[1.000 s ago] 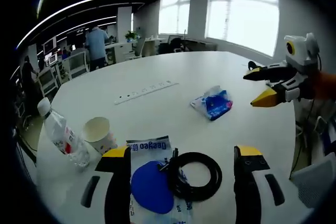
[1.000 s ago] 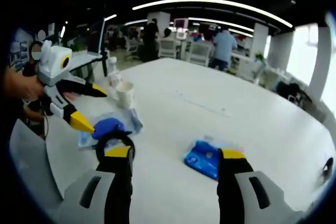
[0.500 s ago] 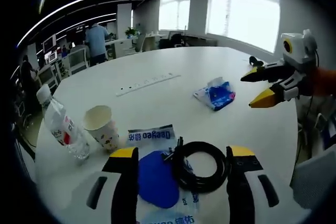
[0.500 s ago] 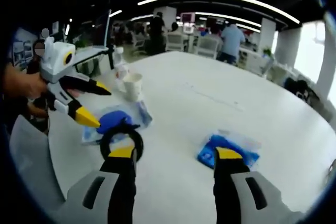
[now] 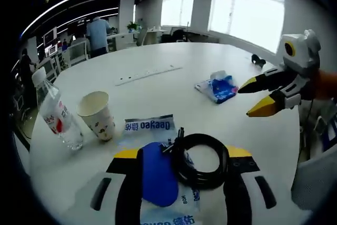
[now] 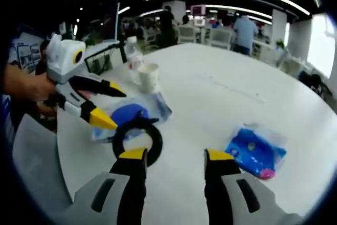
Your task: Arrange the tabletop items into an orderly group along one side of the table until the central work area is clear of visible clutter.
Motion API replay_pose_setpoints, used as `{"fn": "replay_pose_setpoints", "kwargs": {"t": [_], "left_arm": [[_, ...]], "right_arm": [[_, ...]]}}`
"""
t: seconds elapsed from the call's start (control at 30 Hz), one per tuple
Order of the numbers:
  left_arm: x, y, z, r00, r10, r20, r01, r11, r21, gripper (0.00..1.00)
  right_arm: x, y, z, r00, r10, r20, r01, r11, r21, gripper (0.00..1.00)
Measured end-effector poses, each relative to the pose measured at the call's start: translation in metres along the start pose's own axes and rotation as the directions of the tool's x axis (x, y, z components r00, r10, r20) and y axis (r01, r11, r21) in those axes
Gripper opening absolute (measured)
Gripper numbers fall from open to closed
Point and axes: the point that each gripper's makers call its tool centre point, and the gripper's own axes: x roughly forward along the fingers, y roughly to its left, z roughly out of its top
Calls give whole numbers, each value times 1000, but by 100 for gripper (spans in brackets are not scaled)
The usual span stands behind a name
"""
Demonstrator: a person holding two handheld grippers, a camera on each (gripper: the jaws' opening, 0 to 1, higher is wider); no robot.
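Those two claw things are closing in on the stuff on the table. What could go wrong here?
The open left gripper straddles both the coiled black cable and the blue-and-white plastic packet under it, so it might pinch both together. The empty paper cup and clear plastic water bottle stand close beside them; a sideways nudge could tip either.

The flat white-and-blue packet bears the blue brand word "Deeyeo"; other print is too small to read.
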Motion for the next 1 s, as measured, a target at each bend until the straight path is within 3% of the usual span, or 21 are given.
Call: {"fn": "replay_pose_setpoints", "kwargs": {"t": [0.17, 0.6, 0.8, 1.0], "left_arm": [[6, 0, -12, 1000, -5, -29, 5, 1000, -5, 56], [19, -1, -25, 998, -19, -59, 17, 999, -29, 47], [22, -2, -34, 996, -31, -78, 28, 999, -36, 30], [24, 0, -38, 995, -36, -90, 32, 998, -45, 23]], "right_arm": [[10, 13, -4, 999, 41, -19, -41, 999, 1, 33], [30, 31, -15, 995, 86, -40, -87, 996, -27, 24], [39, 37, -21, 991, 115, -68, -117, 993, -21, 18], [45, 47, -24, 986, 143, -90, -146, 989, -29, 17]]}}
